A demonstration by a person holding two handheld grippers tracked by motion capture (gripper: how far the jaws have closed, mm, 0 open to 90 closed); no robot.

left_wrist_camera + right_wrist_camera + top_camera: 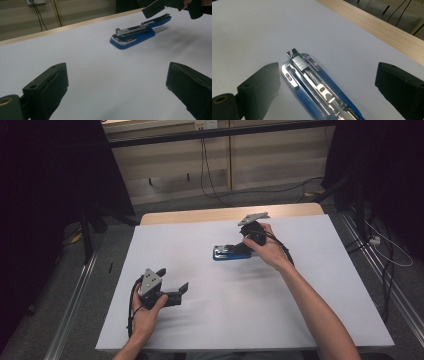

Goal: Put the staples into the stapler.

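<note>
1. On the white table (210, 320), toward its far middle, lies a blue stapler (227, 253), flat on its base and well apart from every edge.
2. Look closer through the left gripper view: the stapler (132, 37) has its blue top arm swung up at the far end, and the silver magazine sits exposed above the blue base.
3. Now the right gripper view, and we are looking straight down into that stapler (312, 85): the metal staple channel lies open to the camera, bright chrome at the nose, the pusher and spring parts visible along the track. Whether any staples sit in the channel I cannot tell from the glare.
4. The right gripper (239, 249) hangs over the stapler's rear end, held in the person's right hand (270, 251). Its jaws stand wide apart, one on each side of the stapler, and neither pad presses on it. So it has hold of nothing.
5. In the right gripper view the left pad sits just beside the chrome nose, and the other pad is well clear over bare table.
6. Down at the near left, the left gripper (172, 281) rests low above the table in the left hand (147, 312), aimed toward the stapler but well apart from it.
7. Its jaws are spread wide too, with bare white surface between them, gripping nothing.
8. Along the far side runs the wooden table edge (220, 214).
</note>
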